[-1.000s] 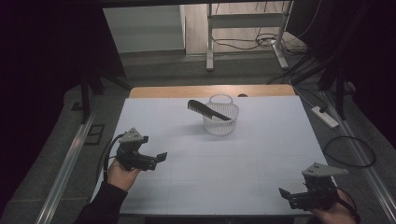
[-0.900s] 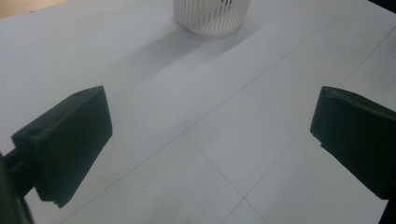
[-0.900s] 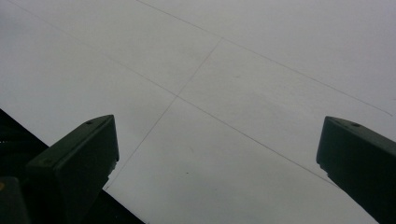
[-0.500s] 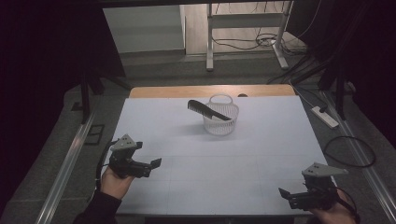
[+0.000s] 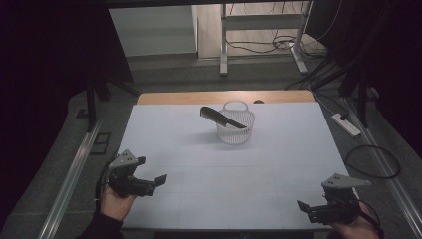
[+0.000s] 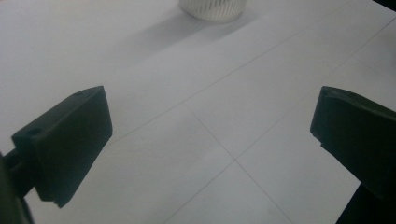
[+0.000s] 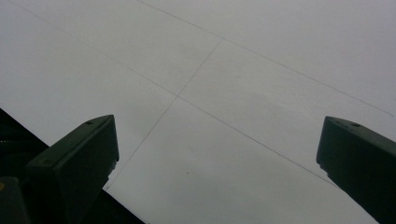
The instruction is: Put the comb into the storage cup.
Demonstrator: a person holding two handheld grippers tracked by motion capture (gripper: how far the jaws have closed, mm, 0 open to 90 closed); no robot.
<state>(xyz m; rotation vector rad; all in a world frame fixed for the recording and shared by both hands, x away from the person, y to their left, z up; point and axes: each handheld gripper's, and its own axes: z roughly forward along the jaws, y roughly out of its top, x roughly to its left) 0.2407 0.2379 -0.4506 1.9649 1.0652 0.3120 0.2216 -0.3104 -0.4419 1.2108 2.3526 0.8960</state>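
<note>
A small white slatted basket [image 5: 235, 128] stands at the far middle of the white table [image 5: 278, 159]. A black comb [image 5: 221, 117] lies tilted across its rim, with the toothed end sticking out to the left. My left gripper [image 5: 155, 183] is held near the front left corner, open, with nothing between its jaws. In the left gripper view the left gripper [image 6: 210, 135] looks over bare table toward the basket [image 6: 212, 8] far ahead. My right gripper [image 5: 304, 209] sits at the front right edge, open and empty. In the right gripper view, bare table surface lies under the right gripper [image 7: 217, 154].
A strip of wooden tabletop [image 5: 199, 97] shows behind the white sheet. Beyond the table stands a metal frame [image 5: 224, 45] among floor cables, and a power strip [image 5: 346, 124] lies on the floor at right. Dark surroundings flank both sides.
My left gripper has drawn back toward the front left edge of the table. The right gripper, basket and comb have stayed where they were.
</note>
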